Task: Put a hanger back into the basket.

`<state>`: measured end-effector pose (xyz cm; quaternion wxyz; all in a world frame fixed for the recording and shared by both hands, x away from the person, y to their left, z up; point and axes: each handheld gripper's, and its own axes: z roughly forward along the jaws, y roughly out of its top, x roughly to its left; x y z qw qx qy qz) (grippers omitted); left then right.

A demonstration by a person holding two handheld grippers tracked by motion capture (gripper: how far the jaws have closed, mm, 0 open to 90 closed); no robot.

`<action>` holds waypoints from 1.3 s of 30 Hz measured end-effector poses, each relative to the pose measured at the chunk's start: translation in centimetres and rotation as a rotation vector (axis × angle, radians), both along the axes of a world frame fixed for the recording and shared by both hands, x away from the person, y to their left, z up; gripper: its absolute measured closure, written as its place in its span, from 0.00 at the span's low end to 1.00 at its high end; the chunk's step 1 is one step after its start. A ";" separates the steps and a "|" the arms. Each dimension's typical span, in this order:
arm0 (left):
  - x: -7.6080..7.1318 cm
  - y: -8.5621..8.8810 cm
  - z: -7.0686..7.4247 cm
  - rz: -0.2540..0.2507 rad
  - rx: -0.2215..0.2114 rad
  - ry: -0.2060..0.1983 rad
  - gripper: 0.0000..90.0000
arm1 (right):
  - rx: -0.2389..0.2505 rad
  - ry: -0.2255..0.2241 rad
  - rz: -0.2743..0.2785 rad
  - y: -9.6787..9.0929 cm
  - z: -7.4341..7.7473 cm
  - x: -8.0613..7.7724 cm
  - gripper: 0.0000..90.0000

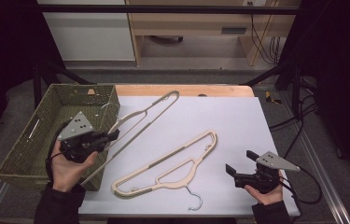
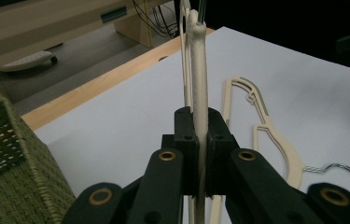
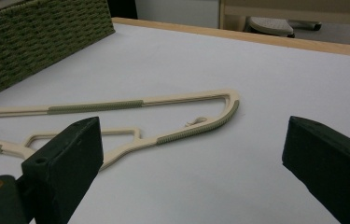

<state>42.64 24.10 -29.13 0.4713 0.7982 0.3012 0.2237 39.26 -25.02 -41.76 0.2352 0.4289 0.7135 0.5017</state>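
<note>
Left gripper (image 2: 199,154) masking clamped hanger (image 2: 199,70)

2 beige plastic hangers total: 1 flat on the white table (image 1: 238,116), hanger on table (image 1: 172,168), 1 lifted, held hanger (image 1: 149,114). 1 green woven basket (image 1: 32,140). 2 grippers w/ 2 hands.

The high view is fixed above the near edge, facing forward and down, and takes in the whole white table (image 1: 219,121), the green basket (image 1: 32,140) at far left and the floor beyond. The left gripper view sits very close behind its black jaws, low over the table's left, facing far and right across the surface. The right gripper view rides low at near right, facing left and far. All three share the flat-lying hanger (image 1: 172,163) (image 2: 275,135) (image 3: 130,112); the basket also appears in both gripper views.
</note>
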 end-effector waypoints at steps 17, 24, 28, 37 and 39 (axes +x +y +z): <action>2.6 5.5 3.5 0.022 -0.029 0.030 0.96 | 0.002 0.009 -0.003 -0.2 -0.1 0.1 0.05; 4.1 8.8 4.1 0.038 -0.013 0.011 0.96 | 0.005 0.007 -0.003 -0.3 0.0 0.1 0.05; 5.3 11.0 3.3 0.065 0.021 0.014 0.96 | 0.005 0.004 -0.007 -0.2 0.0 0.1 0.05; 6.8 14.6 0.9 0.109 0.053 0.012 0.96 | 0.002 0.007 -0.009 -0.2 -0.1 0.2 0.05; 7.0 14.9 0.6 0.119 0.059 0.019 0.96 | 0.005 0.012 -0.012 -0.2 -0.1 0.2 0.05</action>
